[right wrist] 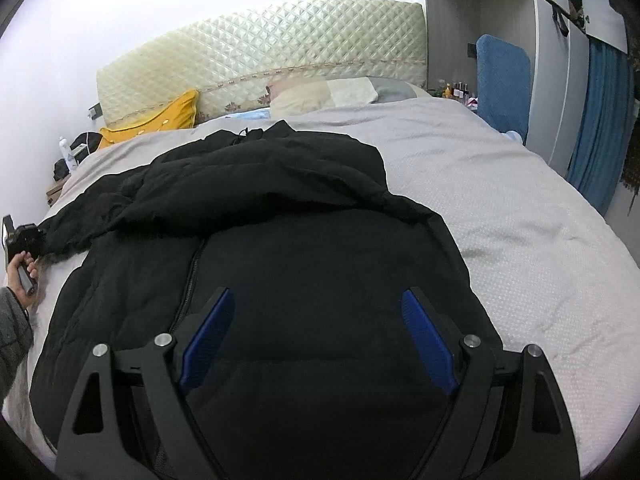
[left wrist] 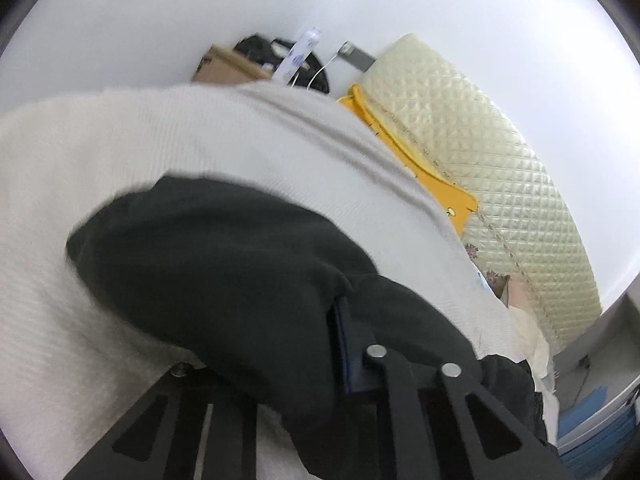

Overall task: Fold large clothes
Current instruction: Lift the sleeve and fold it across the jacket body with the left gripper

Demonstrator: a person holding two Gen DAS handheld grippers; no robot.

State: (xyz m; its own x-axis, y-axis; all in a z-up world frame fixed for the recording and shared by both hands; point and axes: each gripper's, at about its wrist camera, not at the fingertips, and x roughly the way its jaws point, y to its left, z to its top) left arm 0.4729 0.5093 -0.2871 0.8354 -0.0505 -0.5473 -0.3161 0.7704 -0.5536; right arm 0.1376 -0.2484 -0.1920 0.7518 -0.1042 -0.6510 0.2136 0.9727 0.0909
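Note:
A large black padded jacket (right wrist: 280, 220) lies spread on the grey bedspread (right wrist: 500, 200), zipper up, with one sleeve stretched to the left. My right gripper (right wrist: 316, 300) is open, its blue pads (right wrist: 428, 344) wide apart just above the jacket's lower body, holding nothing. My left gripper (right wrist: 24, 236) shows at the far left edge of the right wrist view, gripping the sleeve end. In the left wrist view the black sleeve fabric (left wrist: 224, 264) bunches over the left gripper (left wrist: 320, 320); only one blue pad (left wrist: 340, 340) shows, pressed against the cloth.
A quilted cream headboard (right wrist: 280, 48) stands at the bed's far end, with a yellow pillow (right wrist: 168, 116) and other pillows (right wrist: 320, 96) below it. A nightstand with clutter (right wrist: 68, 160) is at the left. A blue chair (right wrist: 504, 80) and blue curtain (right wrist: 600, 128) are at the right.

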